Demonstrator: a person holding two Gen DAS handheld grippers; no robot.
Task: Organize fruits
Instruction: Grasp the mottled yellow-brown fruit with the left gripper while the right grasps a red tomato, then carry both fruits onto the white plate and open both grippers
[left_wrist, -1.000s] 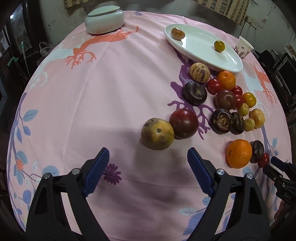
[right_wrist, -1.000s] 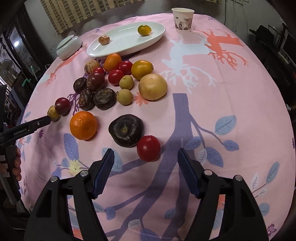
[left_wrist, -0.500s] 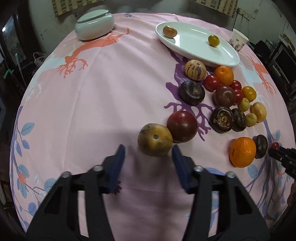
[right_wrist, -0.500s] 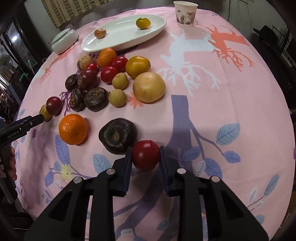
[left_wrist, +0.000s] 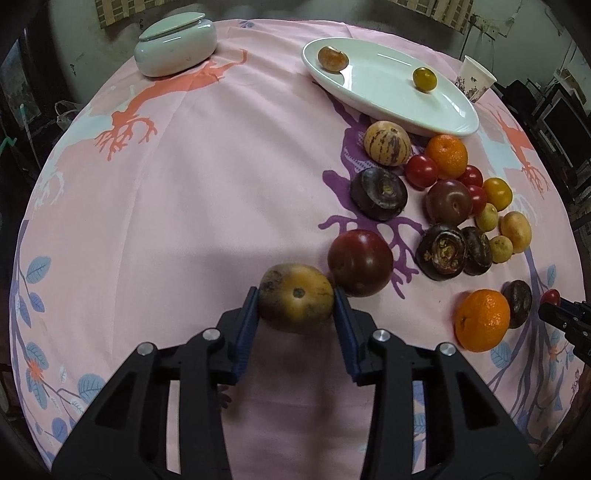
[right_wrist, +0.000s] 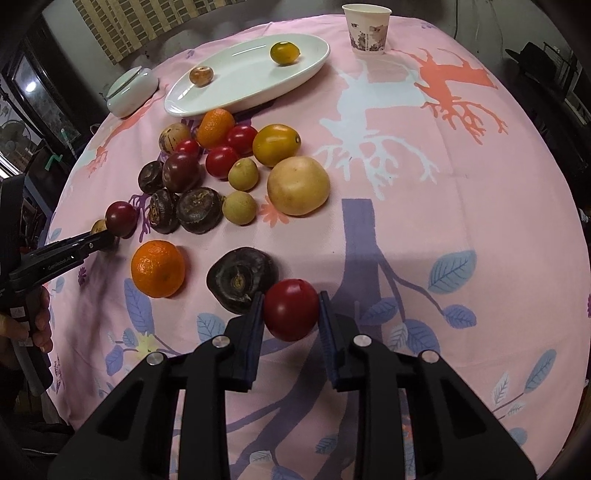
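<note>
Pink tablecloth (left_wrist: 184, 192) with tree prints carries many fruits and a white plate (left_wrist: 388, 99) at 1 o'clock. Left gripper (left_wrist: 295, 306) is closing around a yellow-brown fruit (left_wrist: 295, 297), its pads touching both sides. Right gripper (right_wrist: 290, 314) is clenched on a red tomato (right_wrist: 290, 309) at 6 o'clock.

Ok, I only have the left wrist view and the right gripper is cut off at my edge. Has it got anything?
Observer: Yes. The right gripper is shut on a red tomato.
Operator: Anything crowding it?
Observer: A dark purple fruit lies close beside one of its fingers; I cannot tell whether they touch.
Operator: Any room on the other side?
Observer: Yes. The pink cloth on the tomato's far side from that fruit has no fruit on it, out to the table's edge.
</note>
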